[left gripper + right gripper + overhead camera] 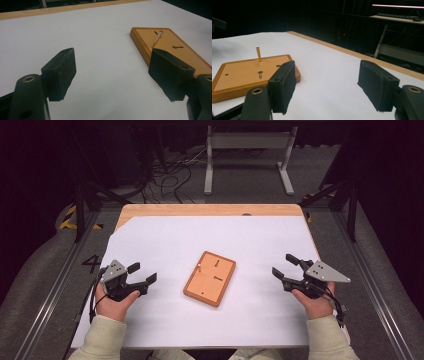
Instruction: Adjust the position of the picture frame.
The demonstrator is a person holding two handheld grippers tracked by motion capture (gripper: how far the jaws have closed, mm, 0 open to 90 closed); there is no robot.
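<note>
Two pegs stand in the wooden board (210, 278), which lies near the middle of the bench (165, 240): a tall thin peg (258, 54) at a far corner and a short stub (260, 74) nearer centre. Risk, in my judgement: the tall peg is slender and a sideways knock would bend it or tip it out, and the unclamped board could skid. The left tongs (142, 273) and right tongs (285, 266) flank the board, both with jaws spread and empty.
</note>
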